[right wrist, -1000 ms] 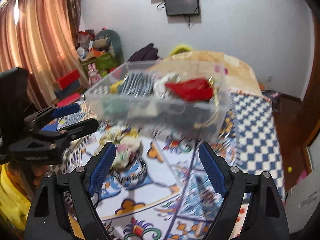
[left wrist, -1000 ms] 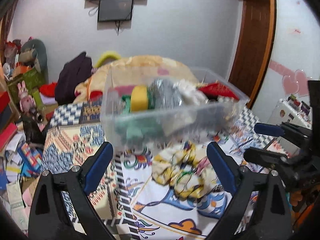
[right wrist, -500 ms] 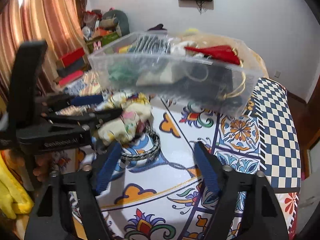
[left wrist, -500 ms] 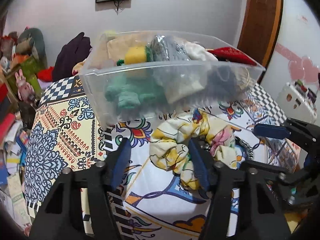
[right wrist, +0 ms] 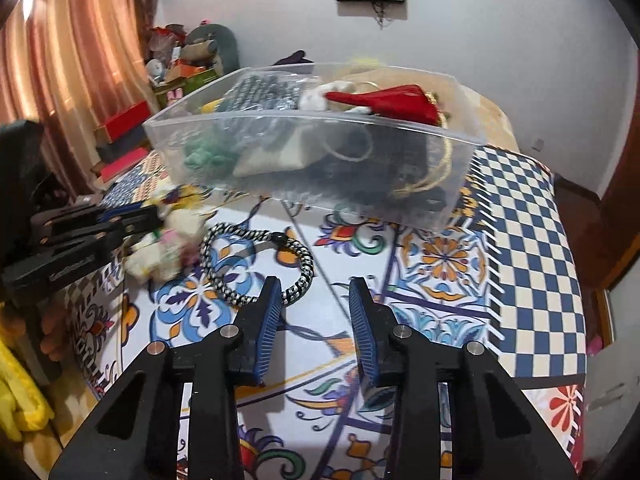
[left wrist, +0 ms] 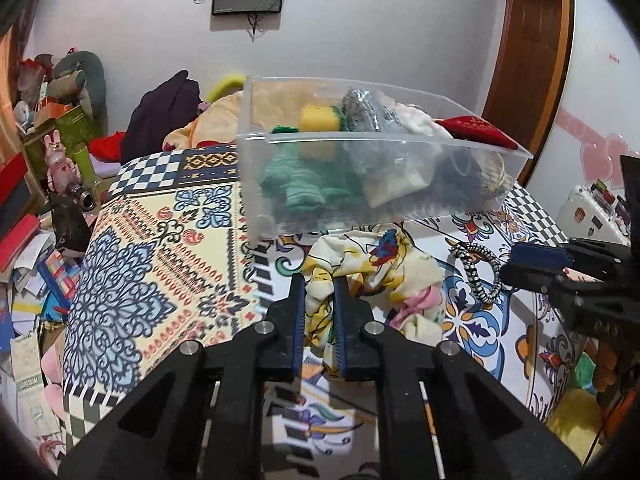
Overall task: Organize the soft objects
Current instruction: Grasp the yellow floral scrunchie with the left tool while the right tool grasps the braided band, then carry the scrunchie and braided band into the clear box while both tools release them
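My left gripper [left wrist: 319,292] is shut on a crumpled yellow floral cloth [left wrist: 384,264] that lies on the patterned cover just in front of a clear plastic bin [left wrist: 256,168]. The bin [right wrist: 312,118] holds green knit, a yellow sponge, silvery fabric, a white cloth and a red piece. A black-and-white braided cord loop [right wrist: 256,264] lies right of the cloth. My right gripper [right wrist: 315,292] hovers at the loop's near bend, its jaws closing; the pads press on nothing. The left gripper [right wrist: 120,220] with the cloth [right wrist: 168,248] shows at the left of the right wrist view.
The patterned cover [right wrist: 520,240] drops off at the right and near edges. Books, boxes and toys [left wrist: 36,220] crowd the floor at the left. Behind the bin lie piled blankets and dark clothes [left wrist: 164,116]. A wooden door frame [left wrist: 524,60] stands at the far right.
My left gripper came down and forward onto the floral cloth and shut on it. My right gripper's jaws narrowed from wide open and now sit at the cord loop.
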The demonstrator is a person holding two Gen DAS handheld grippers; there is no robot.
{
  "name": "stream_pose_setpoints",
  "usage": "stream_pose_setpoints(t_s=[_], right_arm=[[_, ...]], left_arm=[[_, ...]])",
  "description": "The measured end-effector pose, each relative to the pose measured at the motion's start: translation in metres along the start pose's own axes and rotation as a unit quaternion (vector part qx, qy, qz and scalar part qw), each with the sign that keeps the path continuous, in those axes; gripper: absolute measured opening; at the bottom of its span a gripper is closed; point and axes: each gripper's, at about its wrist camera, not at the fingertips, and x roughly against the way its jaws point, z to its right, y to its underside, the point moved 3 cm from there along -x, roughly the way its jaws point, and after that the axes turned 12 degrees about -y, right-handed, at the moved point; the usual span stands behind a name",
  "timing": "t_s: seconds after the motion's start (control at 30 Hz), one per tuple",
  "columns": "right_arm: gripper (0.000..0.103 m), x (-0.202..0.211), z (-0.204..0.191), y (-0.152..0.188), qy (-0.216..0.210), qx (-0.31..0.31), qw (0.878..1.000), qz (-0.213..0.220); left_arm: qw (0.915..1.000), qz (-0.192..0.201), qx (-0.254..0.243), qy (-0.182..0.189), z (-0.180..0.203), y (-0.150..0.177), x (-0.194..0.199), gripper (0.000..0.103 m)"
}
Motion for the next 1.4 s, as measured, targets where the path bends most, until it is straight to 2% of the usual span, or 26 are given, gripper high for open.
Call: stream_pose_setpoints(t_s=[0.07,0.13,0.2,0.27,0.43,0.47,0.53,0.6,0.63,0.7,0.8,1.03,1.23,1.4], right_arm=[[0.033,0.002,0.0,-0.002,-0.01,-0.011,1.0,0.001],[0.043,0.005,-0.004,-0.004,-0.028,-0.02,0.999,0.006],[0.069,0.007,-0.013,-0.008,-0.039,-0.019,0.999,0.013],[0.08,0.007,-0.023,-0.01,-0.036,-0.005,0.999,0.023],[0.079,-0.018,-0.042,-0.011,-0.03,0.025,0.999,-0.005],[0.079,-0.024,-0.042,-0.009,-0.024,0.025,0.999,-0.012],[0.068,-0.03,-0.042,-0.006,-0.01,0.027,0.999,-0.016],[0.047,-0.03,-0.044,-0.008,0.002,0.038,0.999,-0.019],[0.043,-0.03,-0.044,-0.008,0.004,0.04,0.999,-0.019],[0.025,-0.03,-0.043,-0.01,0.002,0.036,0.999,-0.015],[0.016,-0.026,-0.038,-0.011,-0.003,0.028,1.0,-0.009],[0.013,0.002,-0.038,-0.021,-0.003,0.037,0.999,0.028],[0.013,0.034,-0.044,-0.041,0.0,0.052,0.996,0.078],[0.013,0.052,-0.048,-0.063,0.003,0.061,0.991,0.119]], left_arm=[[1.0,0.007,0.002,0.001,-0.002,0.002,0.006,0.011],[0.9999,0.017,0.002,0.003,-0.002,0.002,0.012,0.011],[0.9996,0.027,0.002,0.006,-0.002,0.002,0.02,0.011],[0.9993,0.038,0.003,0.008,-0.003,0.0,0.026,0.011],[0.9984,0.054,0.013,0.004,-0.01,-0.009,0.036,0.011],[0.9984,0.055,0.017,0.004,-0.011,-0.009,0.037,0.011],[0.9982,0.055,0.025,0.005,-0.015,-0.009,0.036,0.011],[0.998,0.055,0.031,0.008,-0.015,-0.013,0.034,0.011],[0.9979,0.055,0.033,0.01,-0.016,-0.013,0.034,0.011],[0.9977,0.057,0.036,0.011,-0.017,-0.016,0.036,0.011],[0.9971,0.069,0.033,0.006,-0.015,-0.02,0.041,0.011],[0.9951,0.095,0.027,0.005,-0.013,-0.043,0.053,0.011],[0.9905,0.135,0.022,0.001,-0.01,-0.075,0.066,0.011],[0.9878,0.154,0.024,-0.003,-0.009,-0.098,0.068,0.011]])
